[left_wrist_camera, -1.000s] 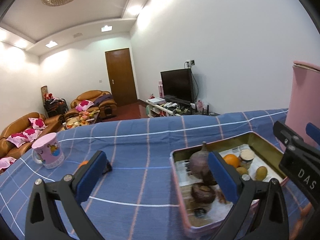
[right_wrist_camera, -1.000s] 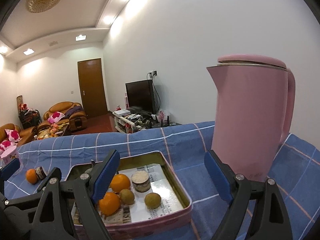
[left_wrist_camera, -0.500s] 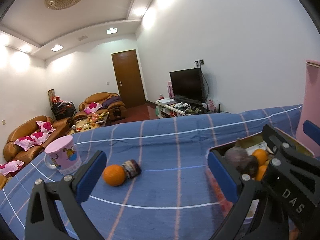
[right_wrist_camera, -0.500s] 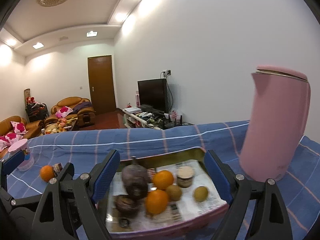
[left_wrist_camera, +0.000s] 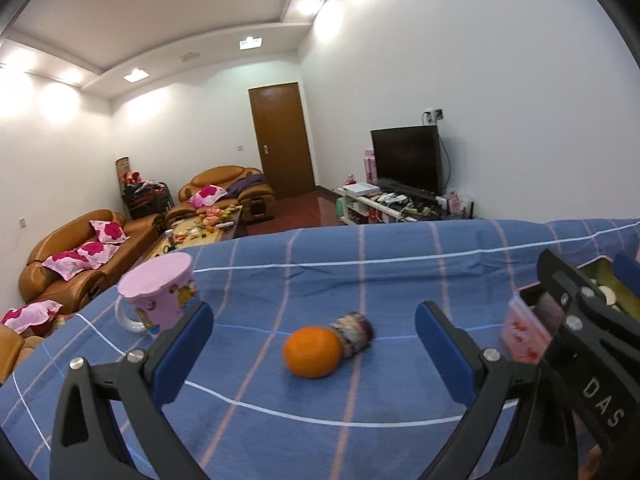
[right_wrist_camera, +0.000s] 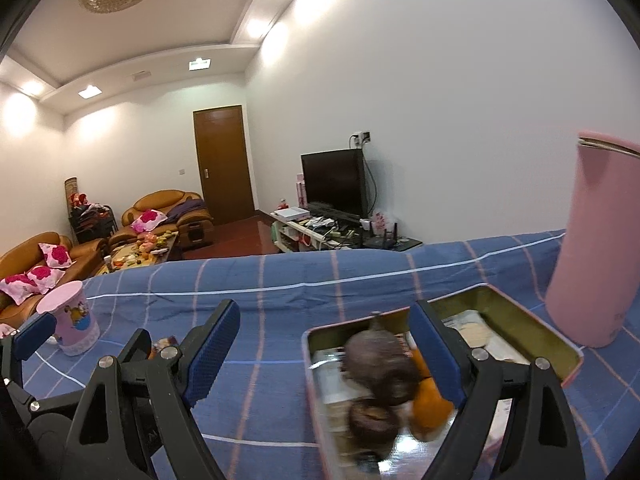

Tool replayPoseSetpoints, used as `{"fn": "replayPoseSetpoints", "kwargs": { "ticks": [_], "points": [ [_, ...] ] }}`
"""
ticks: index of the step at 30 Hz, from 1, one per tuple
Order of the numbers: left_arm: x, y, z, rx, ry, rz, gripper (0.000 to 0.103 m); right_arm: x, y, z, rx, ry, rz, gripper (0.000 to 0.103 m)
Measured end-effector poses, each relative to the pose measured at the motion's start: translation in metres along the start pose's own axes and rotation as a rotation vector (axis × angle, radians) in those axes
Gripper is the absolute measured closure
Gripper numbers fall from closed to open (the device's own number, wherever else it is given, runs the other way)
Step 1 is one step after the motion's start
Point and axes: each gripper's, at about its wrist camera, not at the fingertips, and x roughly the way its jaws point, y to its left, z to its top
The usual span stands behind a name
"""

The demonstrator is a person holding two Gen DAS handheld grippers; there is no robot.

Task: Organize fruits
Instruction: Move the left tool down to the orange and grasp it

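Left wrist view shows the left gripper [left_wrist_camera: 312, 350] with its jaws spread wide and nothing between the pads, above a table covered by a blue checked cloth [left_wrist_camera: 400, 272]. An orange [left_wrist_camera: 313, 352] lies on the cloth between the two fingers, touching a small dark jar [left_wrist_camera: 354, 332] that lies on its side, its long axis running away to the right. A pink mug [left_wrist_camera: 160, 300] stands upright toward the left edge. Right wrist view shows the right gripper [right_wrist_camera: 324, 354], also wide open and holding nothing, over the near left corner of a metal tin [right_wrist_camera: 532, 328]. Inside the tin, blurred, are dark round fruits [right_wrist_camera: 380, 364] and another orange [right_wrist_camera: 430, 400]. A pink kettle [right_wrist_camera: 592, 248] stands upright just beside the tin's far right side.
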Motion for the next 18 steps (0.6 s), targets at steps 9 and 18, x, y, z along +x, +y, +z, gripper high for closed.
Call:
{"fn": "replayPoseSetpoints", "kwargs": {
  "ticks": [9,18],
  "points": [
    [0.026,0.055,-0.005,-0.076,0.077,0.022,0.000,0.015,0.030,0.000,0.001,0.016,0.003,0.016],
    [0.052,0.065,-0.007,-0.060,0.180,-0.040,0.000,0.034,0.036,0.000,0.055,0.067,0.014,0.016]
  ]
}}
